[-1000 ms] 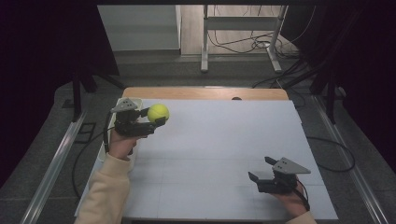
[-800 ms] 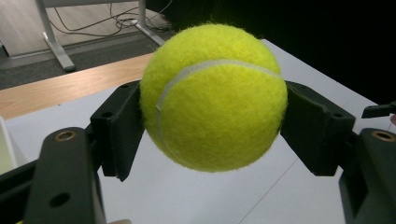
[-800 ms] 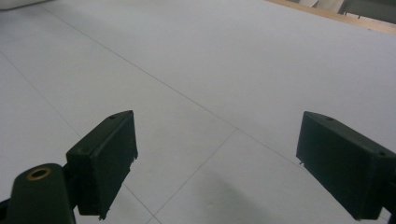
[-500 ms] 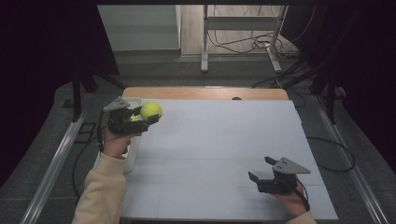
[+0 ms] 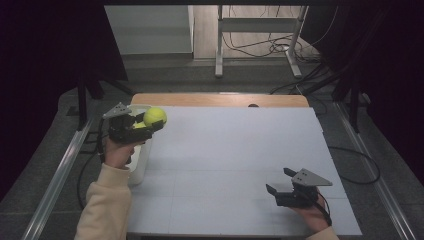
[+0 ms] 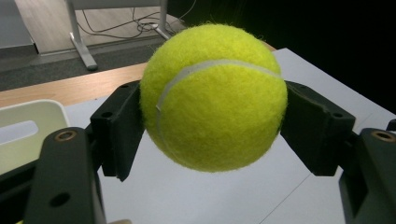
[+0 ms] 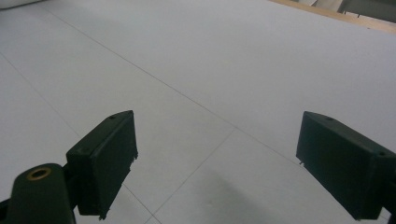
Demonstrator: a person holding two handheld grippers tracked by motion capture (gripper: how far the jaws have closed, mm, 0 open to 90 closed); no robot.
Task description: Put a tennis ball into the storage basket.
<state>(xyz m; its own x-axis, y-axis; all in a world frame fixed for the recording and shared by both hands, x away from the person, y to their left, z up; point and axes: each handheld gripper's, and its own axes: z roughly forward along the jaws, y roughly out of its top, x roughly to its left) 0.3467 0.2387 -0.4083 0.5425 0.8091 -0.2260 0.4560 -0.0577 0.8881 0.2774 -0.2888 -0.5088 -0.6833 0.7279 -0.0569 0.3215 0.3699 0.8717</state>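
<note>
A white table (image 5: 235, 170) with a wooden strip along its far edge forms the work surface, its broad middle bare so that either hand can reach across it. At the table's left edge stands a pale, cream-coloured bin (image 6: 28, 135), open at the top and so placed that a thing carried over from the left side can be dropped straight in. The left gripper (image 5: 142, 125) is held raised above that corner, beside the bin and apart from the table; its two black jaws are clamped on opposite sides of a yellow-green tennis ball (image 6: 212, 95), the pads pressed into the felt at its widest part, a grip that judged from the pictures keeps a round, springy thing from rolling out. The ball thus hangs in the air, touching nothing but the pads. The right gripper (image 5: 282, 187) rests low near the table's front right, well apart from the ball, its jaws spread wide with nothing between them, evidently idle.
</note>
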